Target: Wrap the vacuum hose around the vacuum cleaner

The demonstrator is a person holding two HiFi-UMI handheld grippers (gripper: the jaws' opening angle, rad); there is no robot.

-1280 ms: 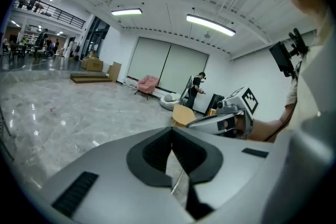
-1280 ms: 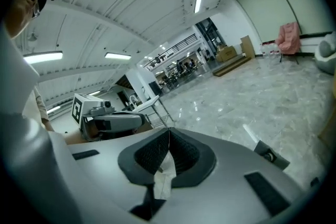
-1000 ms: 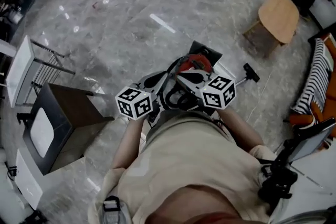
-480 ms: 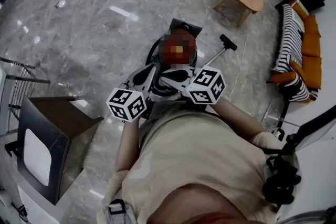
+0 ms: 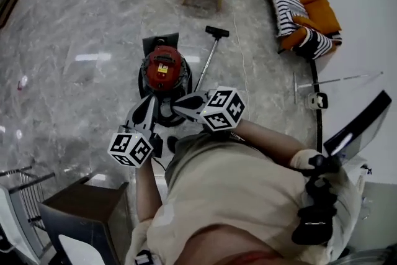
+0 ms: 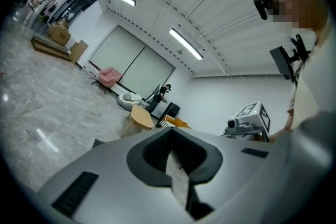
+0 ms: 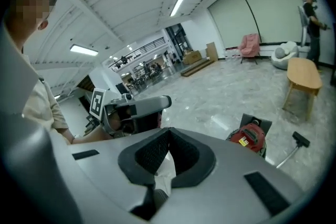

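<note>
The red, round-bodied canister vacuum cleaner (image 5: pixel 164 67) stands on the grey marble floor (image 5: pixel 74 22), ahead of and below both grippers. The left gripper (image 5: pixel 147 101) and the right gripper (image 5: pixel 178 110) hang over the vacuum's near side, each with jaws pressed together on nothing. Neither looks clearly nearer, though only the right gripper view shows the vacuum, ahead and to the right.

What looks like the black hose (image 5: pixel 166 117) curls against the vacuum's near side, partly hidden. The slim silver wand (image 5: pixel 208 65) runs lengthwise from the vacuum's right side away from the person, and its black floor nozzle (image 5: pixel 217 31) points outward. Reaching the hose probably means going down and forward.
</note>
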